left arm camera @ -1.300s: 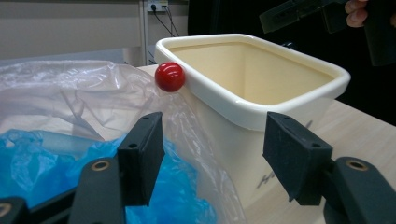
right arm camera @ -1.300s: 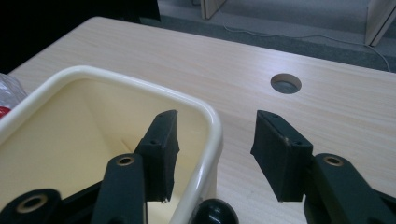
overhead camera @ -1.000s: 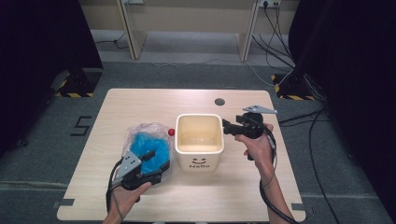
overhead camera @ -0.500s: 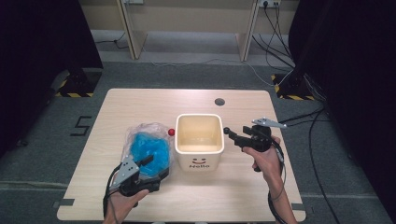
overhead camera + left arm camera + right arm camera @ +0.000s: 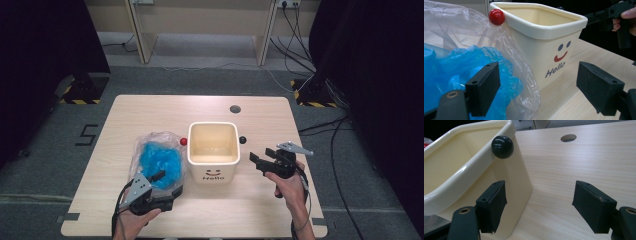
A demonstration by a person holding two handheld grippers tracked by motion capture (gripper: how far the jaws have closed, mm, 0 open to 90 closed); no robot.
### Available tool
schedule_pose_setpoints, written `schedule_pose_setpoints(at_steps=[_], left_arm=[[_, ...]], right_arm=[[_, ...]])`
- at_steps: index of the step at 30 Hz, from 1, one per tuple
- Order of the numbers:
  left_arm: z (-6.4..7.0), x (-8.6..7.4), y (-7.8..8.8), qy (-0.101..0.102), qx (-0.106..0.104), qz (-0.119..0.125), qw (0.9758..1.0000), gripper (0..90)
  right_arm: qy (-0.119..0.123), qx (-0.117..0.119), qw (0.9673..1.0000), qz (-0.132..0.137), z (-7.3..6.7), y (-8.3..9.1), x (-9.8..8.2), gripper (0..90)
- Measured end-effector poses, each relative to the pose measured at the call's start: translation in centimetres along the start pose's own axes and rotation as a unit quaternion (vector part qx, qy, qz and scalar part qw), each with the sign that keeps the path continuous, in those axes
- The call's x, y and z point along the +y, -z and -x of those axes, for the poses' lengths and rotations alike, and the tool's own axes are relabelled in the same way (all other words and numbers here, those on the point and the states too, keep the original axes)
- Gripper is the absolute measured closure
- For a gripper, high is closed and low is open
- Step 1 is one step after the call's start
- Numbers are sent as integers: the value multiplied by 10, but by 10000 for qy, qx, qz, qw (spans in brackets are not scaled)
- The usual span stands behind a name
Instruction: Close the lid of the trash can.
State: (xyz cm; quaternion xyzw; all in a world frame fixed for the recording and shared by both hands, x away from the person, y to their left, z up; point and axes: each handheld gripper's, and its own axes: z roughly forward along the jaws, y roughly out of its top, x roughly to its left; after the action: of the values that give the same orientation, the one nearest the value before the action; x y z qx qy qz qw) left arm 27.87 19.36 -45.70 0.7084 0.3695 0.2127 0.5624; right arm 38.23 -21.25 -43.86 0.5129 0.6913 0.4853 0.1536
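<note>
A cream bin (image 5: 212, 150) with a smiley and "Hello" stands mid-table. It has a red knob (image 5: 183, 142) on its left side and a black knob (image 5: 242, 140) on its right. A clear bag holding crumpled blue plastic (image 5: 157, 159) lies against the bin's left. My left gripper (image 5: 167, 184) sits at the bag's near edge. Its jaws have just been opening and stand open, with the bag's rim (image 5: 524, 82) beside the left pad. My right gripper (image 5: 261, 159) hovers right of the bin, jaws also just opening, nothing between them. The bin's wall (image 5: 519, 182) is next to its left pad.
The wooden table (image 5: 150, 110) has a round cable hole (image 5: 235, 108) behind the bin. Bare wood lies to the right of the bin (image 5: 579, 165) and along the near edge. Dark curtains and floor cables surround the table.
My right gripper has come down and back toward the near edge, from the bin's right rim to beside its wall, with jaws wider. The left gripper has stayed put, jaws slightly wider.
</note>
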Motion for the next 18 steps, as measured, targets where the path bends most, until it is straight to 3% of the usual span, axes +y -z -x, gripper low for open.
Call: schedule_pose_setpoints(at_steps=[18], left_arm=[[1,-14,5,-9,60,-184,9998,165]], right_arm=[[88,97,9997,-206,-2,5,-24,212]])
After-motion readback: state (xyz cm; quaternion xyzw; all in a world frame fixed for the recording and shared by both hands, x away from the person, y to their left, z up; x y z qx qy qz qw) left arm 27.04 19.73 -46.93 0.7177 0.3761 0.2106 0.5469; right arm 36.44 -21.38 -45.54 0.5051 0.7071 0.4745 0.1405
